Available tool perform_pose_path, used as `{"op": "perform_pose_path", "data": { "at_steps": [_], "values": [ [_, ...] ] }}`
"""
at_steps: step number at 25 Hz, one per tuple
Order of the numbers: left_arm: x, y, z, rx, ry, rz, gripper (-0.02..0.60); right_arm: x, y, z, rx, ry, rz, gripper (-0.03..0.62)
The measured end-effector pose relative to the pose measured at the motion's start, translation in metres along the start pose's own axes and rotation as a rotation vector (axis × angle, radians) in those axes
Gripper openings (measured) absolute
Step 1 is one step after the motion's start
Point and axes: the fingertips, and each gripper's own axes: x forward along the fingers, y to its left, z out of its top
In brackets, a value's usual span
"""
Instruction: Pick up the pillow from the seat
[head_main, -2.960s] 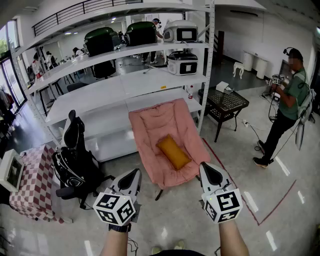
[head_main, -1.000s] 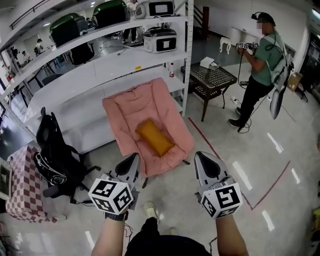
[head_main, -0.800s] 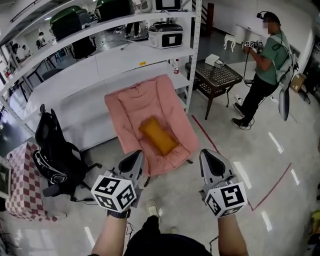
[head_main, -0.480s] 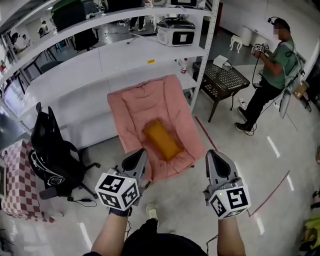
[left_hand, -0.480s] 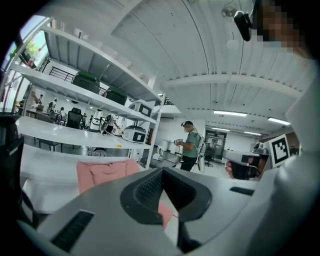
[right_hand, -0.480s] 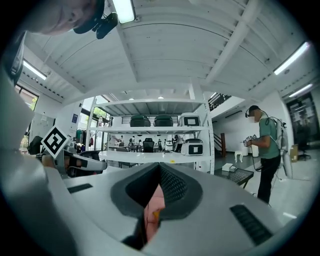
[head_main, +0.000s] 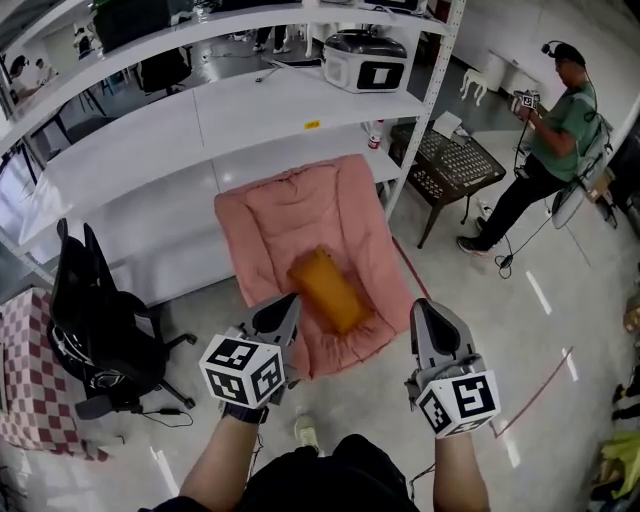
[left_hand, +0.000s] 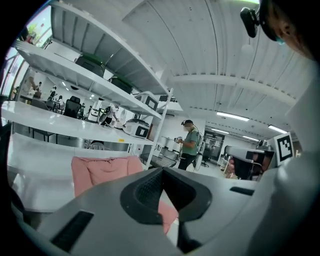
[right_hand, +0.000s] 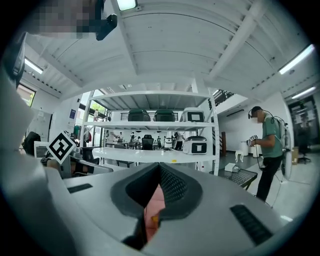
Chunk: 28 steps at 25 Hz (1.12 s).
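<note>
Pillow (head_main: 328, 290): orange, oblong, lying at a slant on the lower middle of the seat (head_main: 290, 205), untouched by either gripper. Seat: low chair under a pink quilted cushion, standing on the pale glossy floor (head_main: 560, 320), its back towards a white shelf unit (head_main: 250, 105). Left gripper (head_main: 285, 305): jaws together, nothing between them, held over the seat's front edge, just short of the pillow's near end. Right gripper (head_main: 425, 312): jaws together at the tips, nothing held, out past the seat's right front corner and apart from the pillow; a sliver of pink and orange shows through the slot below its tips in the right gripper view. Shelf unit: carries a white appliance (head_main: 368, 62) on an upper board. Black office chair (head_main: 95, 320): left of the seat. Dark mesh-topped surface (head_main: 450, 165): right of the seat, beyond the shelf post. Person in a green shirt (head_main: 555, 130): standing well to the right. Checked cloth (head_main: 30, 380): far left edge.
</note>
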Motion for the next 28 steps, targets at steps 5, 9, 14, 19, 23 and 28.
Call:
{"op": "perform_pose_path", "data": {
  "at_steps": [5, 9, 14, 19, 23, 28],
  "values": [
    [0.033, 0.024, -0.013, 0.014, 0.058, 0.019, 0.003, 0.034, -0.007, 0.0, -0.003, 0.006, 0.017, 0.003],
    [0.059, 0.043, -0.025, 0.006, 0.094, 0.043, 0.003, 0.065, -0.012, -0.013, 0.01, 0.013, 0.049, 0.003],
    [0.096, 0.076, -0.046, -0.014, 0.159, 0.085, 0.003, 0.117, -0.019, -0.033, 0.02, 0.042, 0.099, 0.003],
    [0.144, 0.115, -0.06, -0.004, 0.207, 0.132, 0.003, 0.181, -0.036, -0.057, 0.021, 0.065, 0.146, 0.003],
    [0.186, 0.144, -0.071, -0.04, 0.223, 0.174, 0.003, 0.23, -0.054, -0.085, 0.033, 0.102, 0.192, 0.003],
    [0.235, 0.175, -0.096, -0.084, 0.255, 0.218, 0.003, 0.282, -0.066, -0.122, 0.012, 0.137, 0.256, 0.003]
  ]
}}
